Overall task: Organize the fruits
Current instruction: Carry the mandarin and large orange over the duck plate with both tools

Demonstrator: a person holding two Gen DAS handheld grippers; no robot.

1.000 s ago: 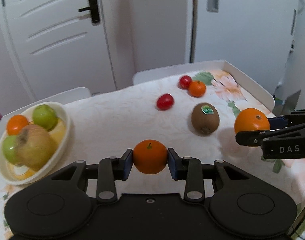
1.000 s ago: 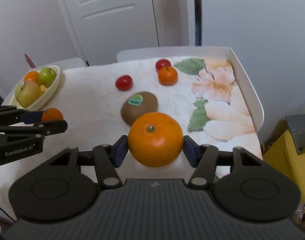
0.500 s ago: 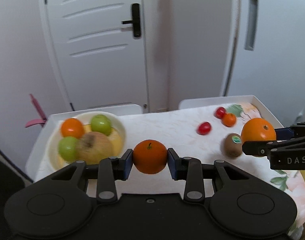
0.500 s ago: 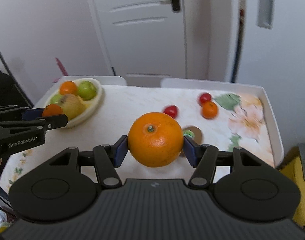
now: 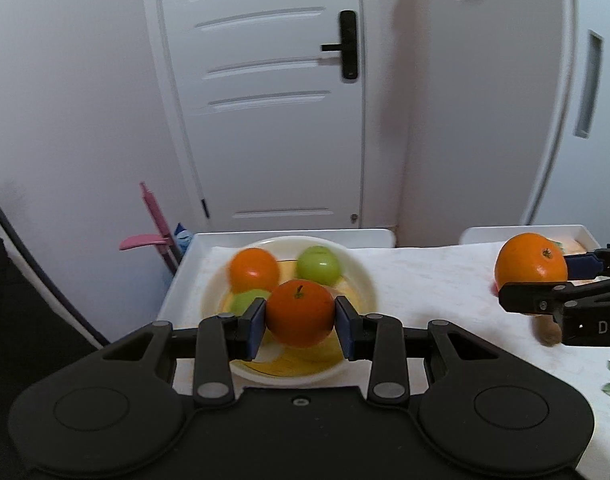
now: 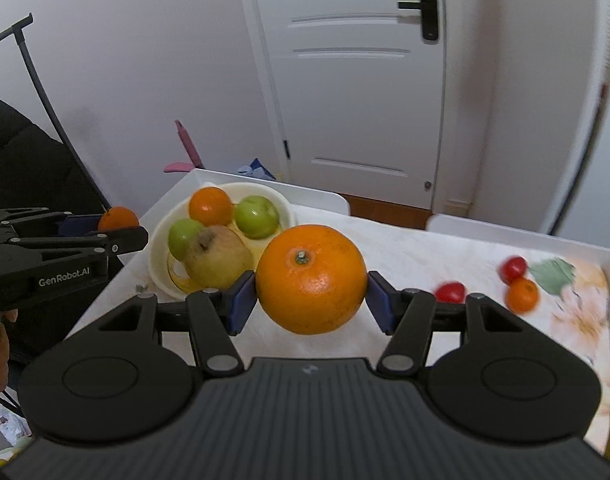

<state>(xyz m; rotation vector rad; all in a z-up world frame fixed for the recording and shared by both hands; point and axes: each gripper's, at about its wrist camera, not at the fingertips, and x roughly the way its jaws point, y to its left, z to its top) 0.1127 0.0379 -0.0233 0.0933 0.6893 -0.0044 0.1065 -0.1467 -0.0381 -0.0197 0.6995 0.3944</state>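
Observation:
My left gripper [image 5: 300, 326] is shut on a small tangerine [image 5: 300, 313] and holds it in the air in front of the cream fruit bowl [image 5: 361, 276]. The bowl holds an orange fruit [image 5: 253, 270], two green apples and a yellowish pear [image 6: 221, 258]. My right gripper [image 6: 310, 300] is shut on a large orange [image 6: 311, 278], held above the table right of the bowl [image 6: 161, 236]. The left gripper [image 6: 109, 232] shows at the left of the right wrist view, and the right gripper [image 5: 545, 280] at the right of the left wrist view.
On the floral tablecloth [image 6: 417, 256] lie two red tomatoes [image 6: 450, 292] [image 6: 514, 269] and a small tangerine [image 6: 523, 295]. A brown kiwi [image 5: 547, 330] peeks below the right gripper. The table has a raised white rim [image 6: 553, 240]. A white door [image 5: 273, 100] stands behind.
Both grippers have swung left toward the bowl end of the table while holding their fruits. The bowl now sits right behind the left gripper's tangerine.

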